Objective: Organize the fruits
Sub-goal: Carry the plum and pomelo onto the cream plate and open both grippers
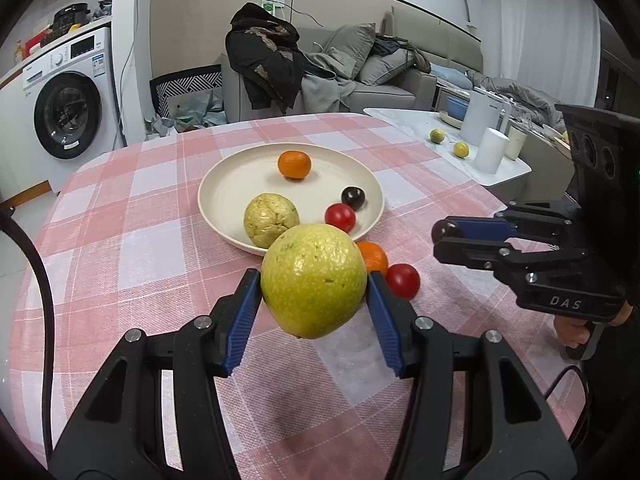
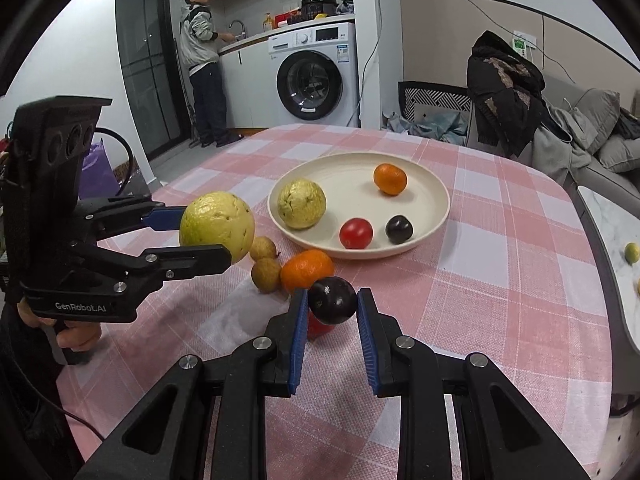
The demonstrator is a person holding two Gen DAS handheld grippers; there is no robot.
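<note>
My left gripper is shut on a large yellow-green guava and holds it above the pink checked tablecloth, just short of the cream plate. It also shows in the right wrist view. My right gripper is shut on a dark plum, lifted over a red tomato. The plate holds a second guava, an orange, a red tomato and a dark plum. On the cloth lie an orange and two small brown longans.
A white side table to the right carries two small green fruits, cups and a kettle. A sofa with clothes stands behind the table. A washing machine and a person at a sink are across the room.
</note>
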